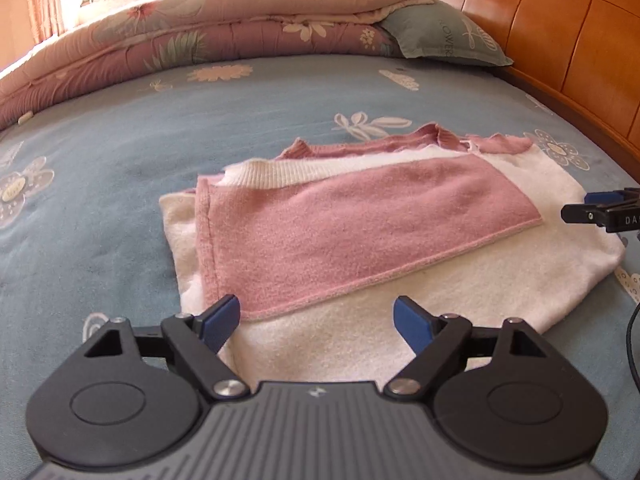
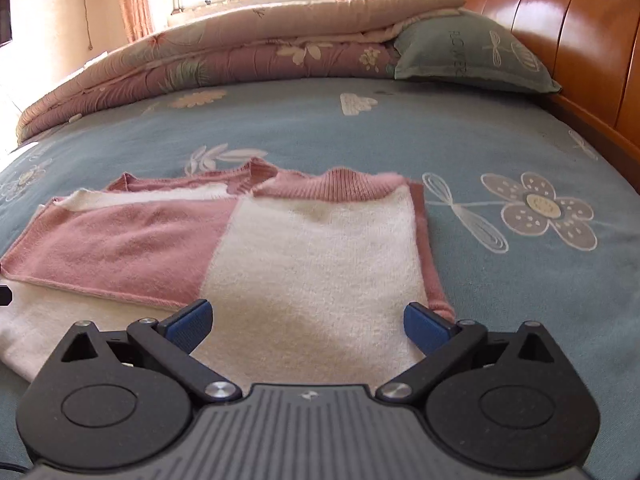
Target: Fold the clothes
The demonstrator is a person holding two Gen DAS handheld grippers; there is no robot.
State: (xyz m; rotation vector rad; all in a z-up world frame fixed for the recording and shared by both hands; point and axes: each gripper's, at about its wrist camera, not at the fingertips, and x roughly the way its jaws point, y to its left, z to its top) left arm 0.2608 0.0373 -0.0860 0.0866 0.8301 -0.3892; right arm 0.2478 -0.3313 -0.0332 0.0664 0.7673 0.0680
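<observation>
The sweater (image 1: pixel 360 232) lies mid-frame on the bed (image 1: pixel 100 200); your left gripper (image 1: pixel 316 320) and right gripper (image 2: pixel 308 322) hover above it, jaws apart, empty.

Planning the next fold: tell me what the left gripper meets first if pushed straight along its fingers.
Probably the white body of the pink-and-white knitted sweater, just below its folded pink sleeve; the open left gripper holds nothing.

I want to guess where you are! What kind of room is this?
Most likely a bedroom. There's a bed with a blue flowered sheet, a pillow against a wooden headboard, and a folded quilt beneath a curtained window.
</observation>
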